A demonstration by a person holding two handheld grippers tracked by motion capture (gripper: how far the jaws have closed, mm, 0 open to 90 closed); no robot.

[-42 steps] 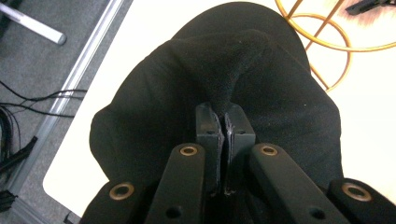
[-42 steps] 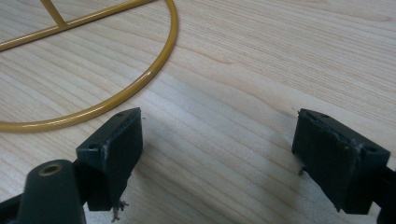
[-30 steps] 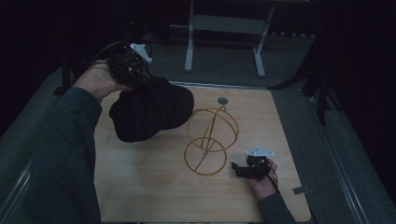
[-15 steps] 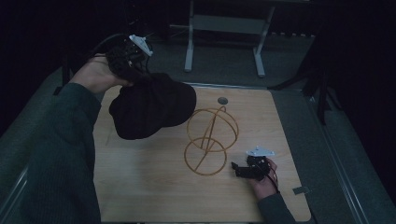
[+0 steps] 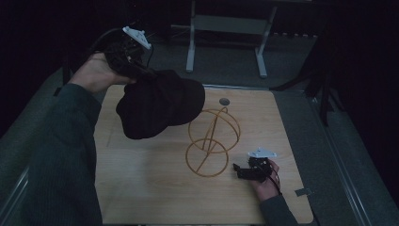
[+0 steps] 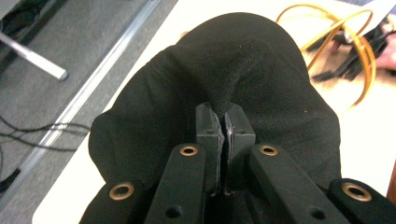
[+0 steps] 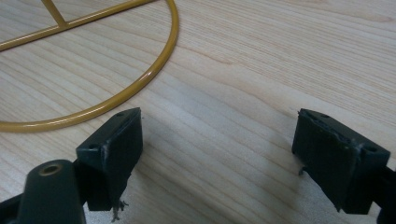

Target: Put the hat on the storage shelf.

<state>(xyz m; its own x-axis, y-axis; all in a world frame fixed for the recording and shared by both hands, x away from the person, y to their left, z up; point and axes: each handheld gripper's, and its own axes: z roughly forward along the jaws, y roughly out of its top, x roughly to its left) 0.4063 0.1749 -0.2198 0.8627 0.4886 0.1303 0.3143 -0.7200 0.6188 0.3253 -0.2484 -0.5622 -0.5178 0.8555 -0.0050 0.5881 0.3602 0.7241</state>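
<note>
High view: the left gripper [image 5: 141, 70], clamped on the black cap [image 5: 160, 103], holds it above the table beside the gold wire stand [image 5: 211, 141]; the right gripper [image 5: 237, 170] rests wide open. Next likely lowering the cap onto the stand.

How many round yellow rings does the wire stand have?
2 that show: one ring lies flat on the wooden table, the other ring stands upright above it, beside the black cap. More may be hidden.

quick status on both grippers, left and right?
Left gripper: shut on the black cap, held above the table.
Right gripper: open, nothing between its fingers, beside the yellow wire stand.
</note>
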